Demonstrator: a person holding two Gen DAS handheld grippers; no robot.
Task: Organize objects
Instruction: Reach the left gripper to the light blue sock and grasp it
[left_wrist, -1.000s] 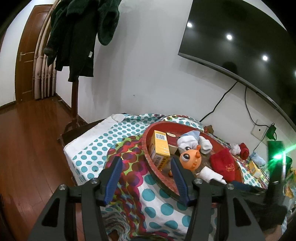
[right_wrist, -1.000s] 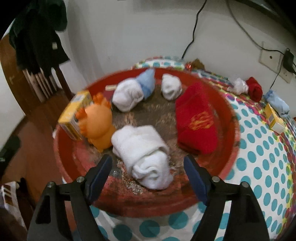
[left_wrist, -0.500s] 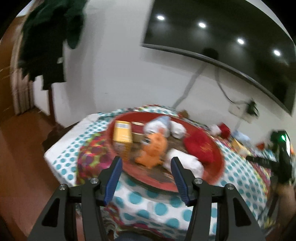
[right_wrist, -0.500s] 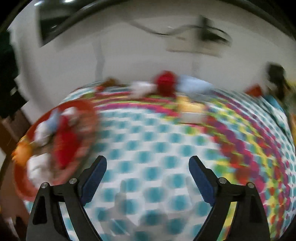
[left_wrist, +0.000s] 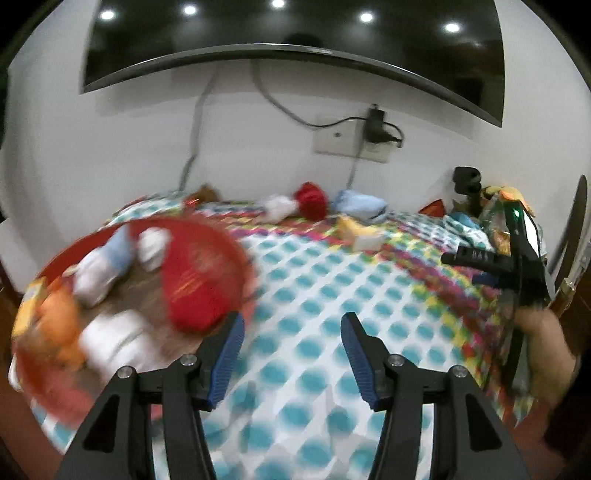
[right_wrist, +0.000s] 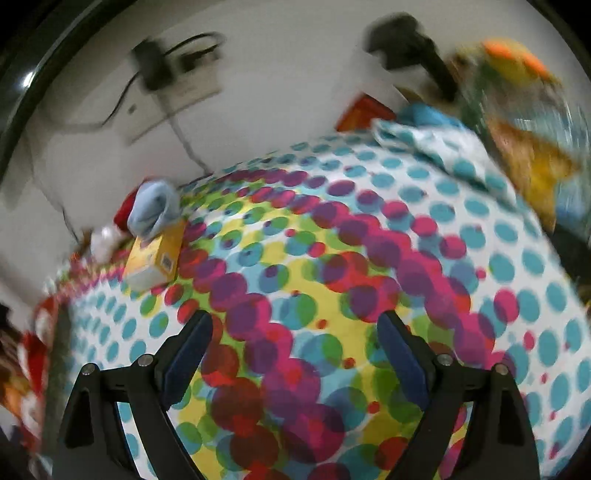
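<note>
A red round tray (left_wrist: 236, 240) at the left of the dotted tablecloth holds rolled white socks (left_wrist: 110, 343), a red cloth (left_wrist: 192, 288), an orange toy (left_wrist: 59, 328) and a yellow box. Near the wall lie a white sock (left_wrist: 277, 208), a red sock (left_wrist: 312, 199), a blue sock (left_wrist: 360, 206) and a small yellow box (left_wrist: 360, 234). The blue sock (right_wrist: 153, 210) and yellow box (right_wrist: 155, 256) also show in the right wrist view. My left gripper (left_wrist: 291, 343) is open and empty over the cloth beside the tray. My right gripper (right_wrist: 293, 354) is open and empty over the table's middle.
A wall socket with a plugged charger (left_wrist: 373, 133) and cables sits above the table. A TV (left_wrist: 295, 33) hangs on the wall. Bags and colourful clutter (right_wrist: 524, 122) crowd the table's right end. A black camera mount (left_wrist: 467, 182) stands there too.
Both grippers have swung right, away from the tray. The right wrist view moved from the tray to the table's middle and right end. Both stayed open and empty.
</note>
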